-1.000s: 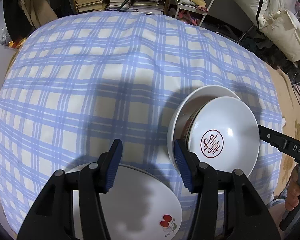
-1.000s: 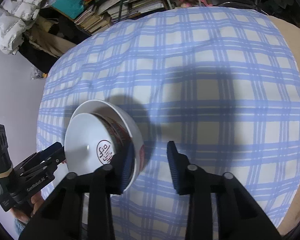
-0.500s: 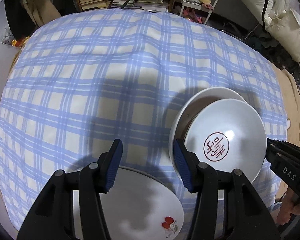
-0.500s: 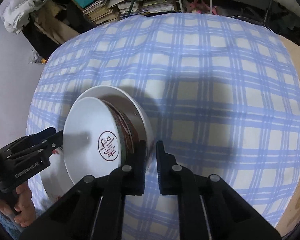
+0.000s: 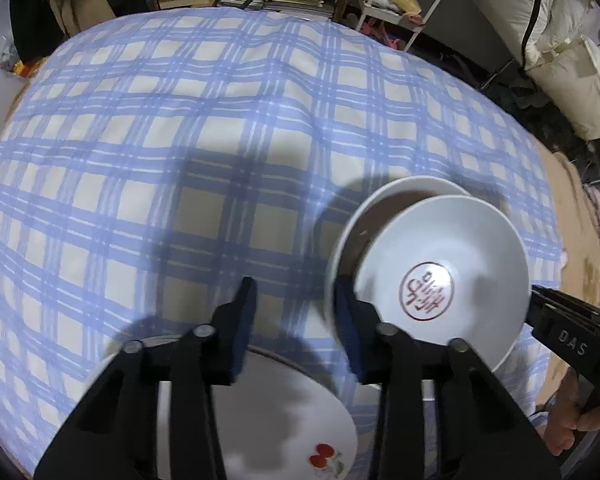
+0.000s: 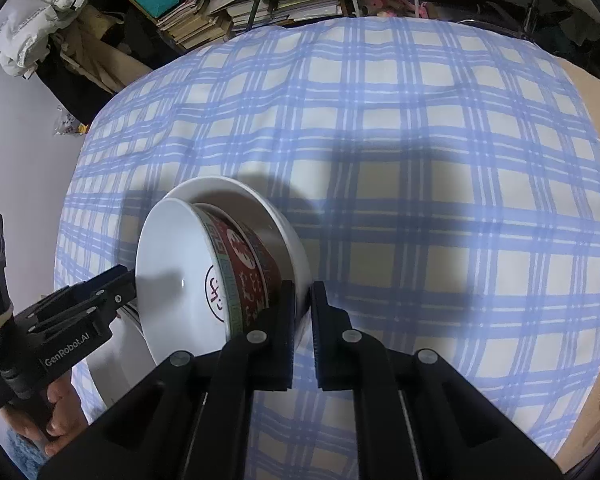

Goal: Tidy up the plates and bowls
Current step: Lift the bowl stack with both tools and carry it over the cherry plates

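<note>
A soft cloth [image 5: 204, 152] with blue and cream checks covers the table. It looks smooth, with a few gentle folds and dark shadows on it.

Two round bowls sit one inside the other near the edge of the cloth. The outer bowl [image 6: 288, 240] is plain white, smooth and shiny. The inner bowl [image 6: 252, 276] is white inside, with a round red mark at the bottom. Its outside is dark red with white patterns and a green band near the rim. The inner bowl is tipped up on its side, so its open face looks toward the left claw.

The right claw [image 6: 302, 312] is black, with ridged pads. Its jaws are closed tight on the thin rim of the outer bowl, right beside the red side of the inner bowl. In the left wrist view this claw [image 5: 540, 304] shows as a black bar at the far edge of the bowls, with a hand [image 5: 568, 420] below it.

The left claw [image 5: 294, 312] is black with dark blue pads. Its jaws are closing, and its right finger is at the near rim of the white bowl. The view is blurred there, so it is hard to tell if the pads press on anything.

A flat, round, white plate [image 5: 284, 412] lies under the left claw. It is smooth and shiny, with a small red cherry picture near its edge.

Behind the table are stacks of books [image 6: 204, 20] and a puffy white coat [image 6: 28, 16].
</note>
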{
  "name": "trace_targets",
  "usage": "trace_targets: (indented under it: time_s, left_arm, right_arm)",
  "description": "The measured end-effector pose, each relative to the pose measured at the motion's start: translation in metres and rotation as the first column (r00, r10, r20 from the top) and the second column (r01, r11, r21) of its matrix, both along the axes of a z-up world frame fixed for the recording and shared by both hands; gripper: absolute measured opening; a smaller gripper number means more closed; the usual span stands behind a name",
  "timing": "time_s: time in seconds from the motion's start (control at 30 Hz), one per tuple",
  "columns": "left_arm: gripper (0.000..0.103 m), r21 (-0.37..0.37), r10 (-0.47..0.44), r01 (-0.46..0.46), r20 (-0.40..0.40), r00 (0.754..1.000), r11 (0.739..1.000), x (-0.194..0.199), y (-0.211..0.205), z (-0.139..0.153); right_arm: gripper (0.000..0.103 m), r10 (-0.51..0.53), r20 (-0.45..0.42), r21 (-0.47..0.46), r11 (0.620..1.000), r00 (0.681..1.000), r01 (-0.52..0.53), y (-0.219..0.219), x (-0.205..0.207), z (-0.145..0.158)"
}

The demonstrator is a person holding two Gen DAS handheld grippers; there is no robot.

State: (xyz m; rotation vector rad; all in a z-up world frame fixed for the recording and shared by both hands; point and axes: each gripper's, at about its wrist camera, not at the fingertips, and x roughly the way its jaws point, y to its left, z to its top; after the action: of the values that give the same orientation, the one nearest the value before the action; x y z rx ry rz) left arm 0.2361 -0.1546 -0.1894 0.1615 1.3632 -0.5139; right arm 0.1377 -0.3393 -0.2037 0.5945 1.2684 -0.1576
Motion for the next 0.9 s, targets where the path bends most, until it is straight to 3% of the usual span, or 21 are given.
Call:
trace_targets:
  time_s: [0.2,0.33,0.4,0.47,0.53,0.9]
  left_arm:
    - [0.031,-0.034,0.029,-0.032,-0.081,0.996,0.999,0.007,0.003,-0.009]
    - [0.028,-0.041,0.042,-0.045,-0.075,0.996,0.998,0.005,0.005,-0.011]
    - [0.01,-0.06,0.034,-0.039,-0.081,0.996,0.997,0.002,0.002,-0.009]
    - [0.003,-0.032,0.028,-0.03,-0.073,0.997,0.999,-0.003,-0.006,-0.008]
    - [0.003,-0.002,0.037,-0.037,-0.059,0.998,0.999,-0.004,-0.011,-0.006]
    - [0.003,-0.067,0.115,-0.121,-0.091,0.989,0.99,0.0,0.002,-0.012]
  right_arm:
    - [0.012,-0.025,0.001,0.055,0.998,1.0,0.025,-0.007,-0.001,-0.002]
    - [0.012,-0.021,0.0,0.054,0.998,1.0,0.021,-0.007,0.001,-0.002]
    - [0.012,-0.017,-0.002,0.053,0.998,1.0,0.017,-0.007,0.002,-0.002]
    - [0.012,-0.002,-0.009,0.044,0.999,1.0,0.002,-0.005,0.004,-0.002]
    - [0.012,-0.004,-0.013,0.047,0.999,1.0,0.005,-0.004,0.003,-0.001]
    - [0.012,-0.025,-0.018,0.05,0.998,1.0,0.026,-0.004,0.007,-0.001]
